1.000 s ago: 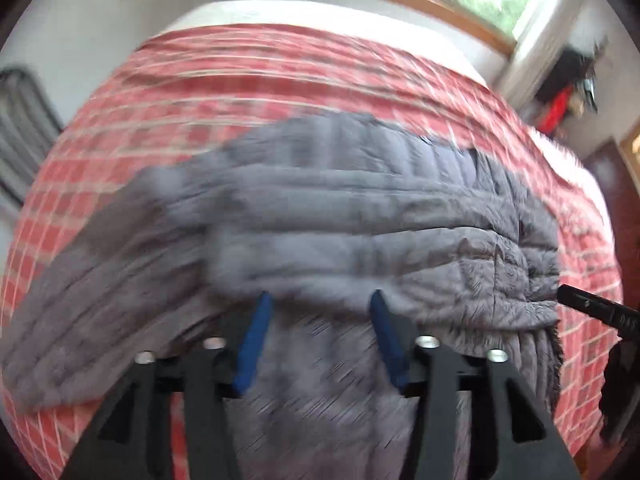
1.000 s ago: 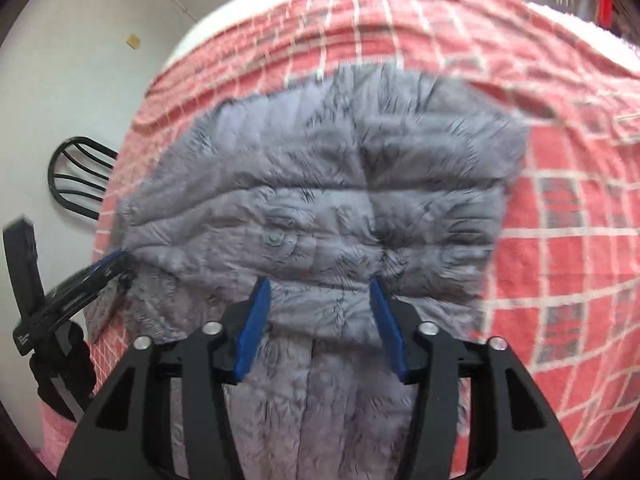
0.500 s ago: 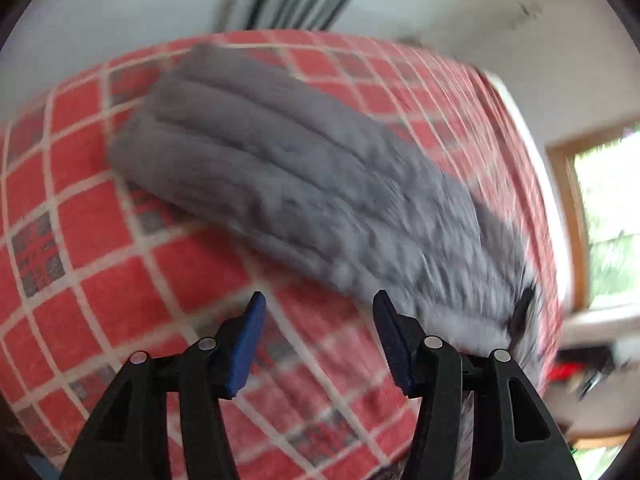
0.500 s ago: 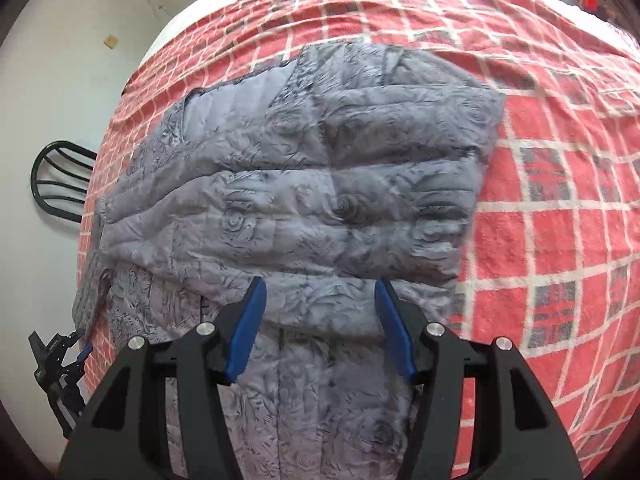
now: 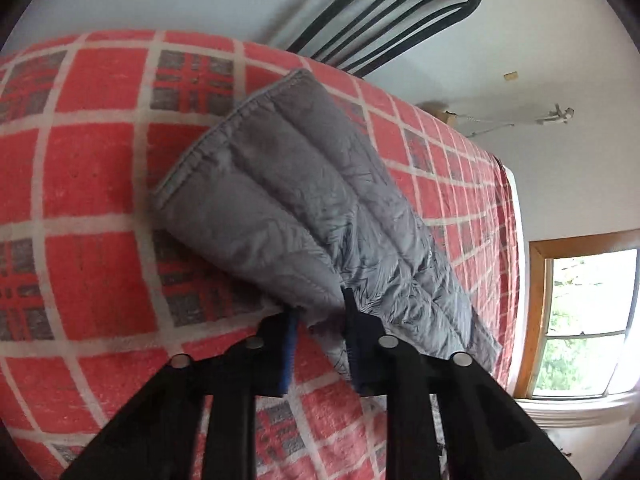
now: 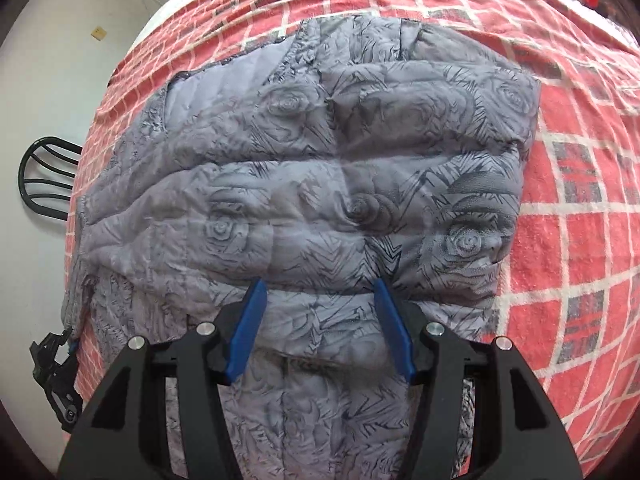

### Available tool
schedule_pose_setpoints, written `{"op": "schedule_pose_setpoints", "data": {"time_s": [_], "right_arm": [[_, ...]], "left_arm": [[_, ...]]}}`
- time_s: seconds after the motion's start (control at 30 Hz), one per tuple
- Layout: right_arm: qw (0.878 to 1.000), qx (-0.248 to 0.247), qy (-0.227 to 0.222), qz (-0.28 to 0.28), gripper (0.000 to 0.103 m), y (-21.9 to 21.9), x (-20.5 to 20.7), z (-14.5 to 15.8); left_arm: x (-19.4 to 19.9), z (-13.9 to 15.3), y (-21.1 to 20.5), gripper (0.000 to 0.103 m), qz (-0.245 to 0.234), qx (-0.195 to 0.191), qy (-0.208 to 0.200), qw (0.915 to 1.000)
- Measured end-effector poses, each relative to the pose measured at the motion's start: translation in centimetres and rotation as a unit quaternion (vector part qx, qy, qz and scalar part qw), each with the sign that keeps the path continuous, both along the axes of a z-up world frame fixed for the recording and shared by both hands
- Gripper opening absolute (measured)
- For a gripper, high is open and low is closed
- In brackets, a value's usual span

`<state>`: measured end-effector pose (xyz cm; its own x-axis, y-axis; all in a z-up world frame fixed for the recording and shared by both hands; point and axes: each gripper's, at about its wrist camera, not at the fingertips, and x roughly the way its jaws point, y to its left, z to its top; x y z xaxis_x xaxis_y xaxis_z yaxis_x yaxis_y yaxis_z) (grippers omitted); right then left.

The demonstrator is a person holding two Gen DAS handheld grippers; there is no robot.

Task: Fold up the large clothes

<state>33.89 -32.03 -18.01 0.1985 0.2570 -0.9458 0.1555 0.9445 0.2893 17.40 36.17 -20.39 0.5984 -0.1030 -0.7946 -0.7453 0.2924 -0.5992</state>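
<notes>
A grey quilted jacket [image 6: 320, 200] with a rose print lies spread on the red checked bedcover [image 6: 580, 240]. Its sleeve [image 5: 288, 200] stretches across the bedcover [image 5: 88, 184] in the left wrist view, cuff away from me. My left gripper [image 5: 318, 316] is shut on the near part of that sleeve. It also shows small at the jacket's left edge in the right wrist view [image 6: 68, 344]. My right gripper [image 6: 318, 296] is open, hovering over the jacket's lower middle, holding nothing.
A black metal chair back [image 5: 400, 20] stands against the white wall beyond the bed; it also shows in the right wrist view [image 6: 44, 180]. A wood-framed window [image 5: 584, 320] is at the right. The bedcover runs on past the jacket.
My left gripper swung off the jacket body to the sleeve at the left edge and closed on it. My right gripper stayed open and rose slightly.
</notes>
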Motion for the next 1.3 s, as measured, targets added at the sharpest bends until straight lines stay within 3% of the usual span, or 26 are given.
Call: {"op": "schedule_pose_setpoints", "data": {"time_s": [0.13,0.23,0.33,0.47,0.63,0.8,0.93,1.1,1.3], "right_arm": [[1.0,-0.023,-0.007,0.01,0.058,0.7,0.0,-0.4],[1.0,-0.006,-0.006,0.002,0.06,0.3,0.2,-0.2],[0.998,0.044,-0.033,-0.013,0.056,-0.9,-0.7,1.9],[0.996,0.038,-0.076,-0.001,0.056,-1.3,-2.8,6.2],[0.994,0.034,-0.103,0.016,0.056,-0.9,-5.2,9.3],[0.993,0.037,-0.109,0.017,0.057,-0.9,-7.0,10.0],[0.993,0.029,-0.111,0.009,0.057,-1.5,-8.3,10.1],[0.994,0.024,-0.109,-0.005,0.057,-2.6,-9.4,9.8],[0.995,0.027,-0.098,-0.011,0.057,-3.2,-9.7,9.0]], "left_arm": [[0.3,0.2,-0.3,0.016,-0.011,0.028,0.01,0.9995],[1.1,1.4,-0.9,0.011,-0.021,0.058,0.013,0.998],[1.7,4.8,-2.1,0.009,-0.04,0.1,-0.017,0.994],[3.3,11.2,-5.7,0.009,-0.09,0.175,-0.072,0.9777],[6.9,17.3,-14.0,0.008,-0.196,0.244,-0.135,0.9402],[10.6,18.9,-23.3,0.008,-0.306,0.27,-0.168,0.8974],[13.3,17.9,-29.8,0.008,-0.378,0.271,-0.171,0.8688],[15.3,14.2,-36.6,0.008,-0.457,0.278,-0.144,0.8324],[16.7,9.1,-40.5,0.008,-0.513,0.273,-0.092,0.8084]]}}
